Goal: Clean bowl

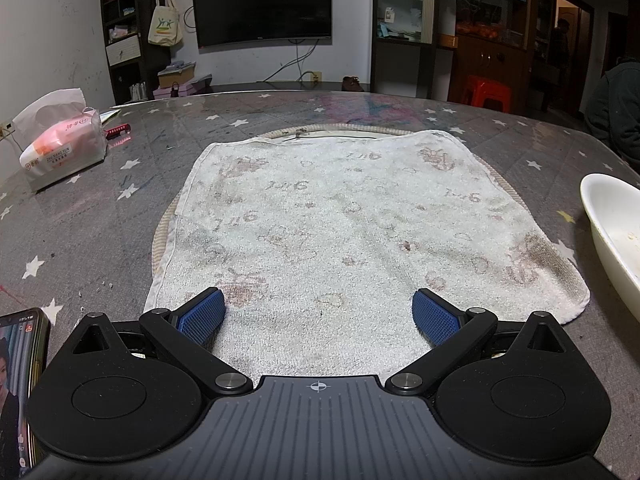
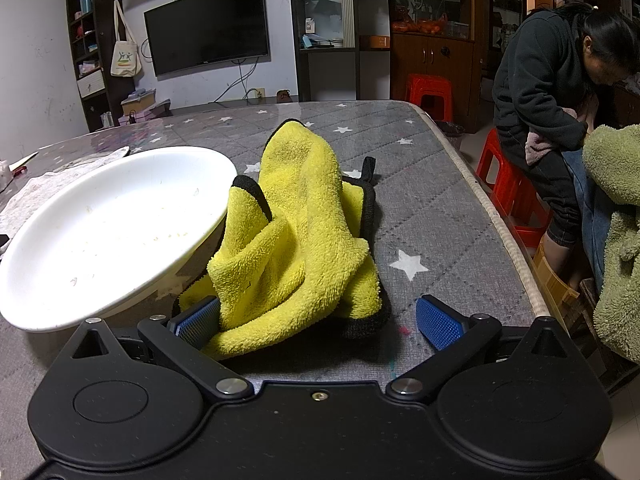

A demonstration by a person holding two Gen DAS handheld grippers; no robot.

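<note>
The left hand-held gripper (image 1: 319, 312) hovers low over a worn white terry towel (image 1: 352, 220), its two blue ribbed pads (image 1: 202, 314) spread wide apart with nothing between them. The towel lies flat and roughly square, its nap stained with faded reddish prints and a darker grey smear near its right corner, on top of a rounded mat with a striped woven edge (image 1: 162, 236). Under both is the bench (image 1: 100, 200), covered in grey quilted cloth printed with white stars beneath a glossy clear sheet. A soft plastic pack of tissues (image 1: 60, 148) stands at the far left, and a phone (image 1: 20, 392) with a lit screen lies at the near left corner. The right hand-held gripper (image 2: 319, 318) is likewise splayed open, its left pad (image 2: 196, 322) just touching a crumpled yellow microfibre cloth (image 2: 296, 240) with black piped edging, heaped in fluffy folds. Beside the cloth, to its left, sits the shallow white bowl (image 2: 100, 236), smooth and glossy, wide-rimmed, with pale food specks on its inside; its rim overlaps the cloth's edge. A person in a dark jacket (image 2: 540, 80) sits on a red plastic stool (image 2: 508, 184) beyond the bench.
</note>
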